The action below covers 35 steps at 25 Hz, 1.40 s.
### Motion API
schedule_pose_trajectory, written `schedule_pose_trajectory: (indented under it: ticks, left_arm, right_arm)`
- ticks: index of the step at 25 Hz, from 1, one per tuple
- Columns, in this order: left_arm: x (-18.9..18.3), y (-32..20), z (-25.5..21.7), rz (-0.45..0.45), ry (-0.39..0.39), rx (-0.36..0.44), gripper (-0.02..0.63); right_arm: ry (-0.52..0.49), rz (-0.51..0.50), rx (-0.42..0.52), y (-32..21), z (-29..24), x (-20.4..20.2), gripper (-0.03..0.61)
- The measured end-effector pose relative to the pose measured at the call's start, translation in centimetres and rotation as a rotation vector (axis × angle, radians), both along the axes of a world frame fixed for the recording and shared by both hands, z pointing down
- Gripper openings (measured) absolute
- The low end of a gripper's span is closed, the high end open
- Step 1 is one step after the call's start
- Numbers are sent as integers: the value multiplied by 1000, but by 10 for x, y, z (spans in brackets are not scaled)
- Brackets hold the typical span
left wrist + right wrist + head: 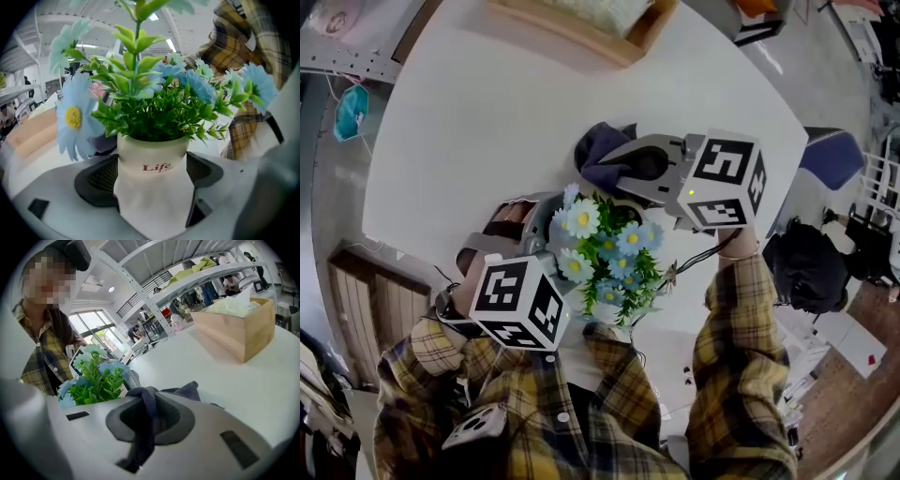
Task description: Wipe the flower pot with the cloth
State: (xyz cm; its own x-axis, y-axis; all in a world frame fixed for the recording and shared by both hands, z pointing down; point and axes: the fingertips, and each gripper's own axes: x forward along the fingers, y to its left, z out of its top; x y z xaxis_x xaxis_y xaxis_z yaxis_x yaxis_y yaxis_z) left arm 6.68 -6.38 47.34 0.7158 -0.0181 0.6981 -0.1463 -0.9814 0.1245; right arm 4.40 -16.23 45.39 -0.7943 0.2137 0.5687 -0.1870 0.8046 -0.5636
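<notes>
A white flower pot (152, 161) printed "Life", filled with green leaves and pale blue daisies (605, 251), is clamped between the jaws of my left gripper (151, 187), lifted over the table's near edge. In the head view the pot itself is mostly hidden under the flowers. My right gripper (146, 420) is shut on a dark blue-grey cloth (150, 404); the cloth (602, 150) bunches out just beyond the flowers, above the white table. From the right gripper view the plant (96, 380) stands to the left of the cloth, close by but apart from it.
A wooden box (236, 329) with pale stuffing stands at the table's far side, also seen in the head view as the wooden box (591, 28). The round white table (478, 122) stretches away. My plaid sleeves (741, 356) crowd the near edge.
</notes>
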Motion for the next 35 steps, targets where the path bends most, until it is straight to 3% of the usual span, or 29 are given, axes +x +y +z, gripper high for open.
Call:
schedule_pose_trajectory:
  ticks: [3, 6, 9, 13, 21, 27, 30, 35]
  left_arm:
    - [2, -1, 0, 20, 9, -2, 469]
    - [0, -1, -3, 11, 49, -12, 469]
    - [-6, -3, -8, -33, 97, -41, 469]
    - [-28, -8, -8, -102, 77, -38, 469]
    - [-64, -8, -49, -260, 139, -14, 457]
    - [-74, -20, -119, -378, 223, 110, 370]
    - [-81, -29, -157, -456, 309, 138, 334]
    - [-93, -46, -214, -578, 449, 213, 193]
  right_arm:
    - [27, -54, 0, 2, 4, -8, 15]
    - [39, -45, 10, 1, 4, -9, 15]
    - [31, 10, 36, -3, -1, -2, 15]
    - [26, 101, 102, -14, -17, 10, 15]
    - [8, 275, 299, -26, -87, 30, 15]
    - [-61, 454, 431, -23, -157, 51, 15]
    - [-93, 528, 485, -17, -187, 51, 15]
    - [-120, 625, 606, -6, -240, 44, 15]
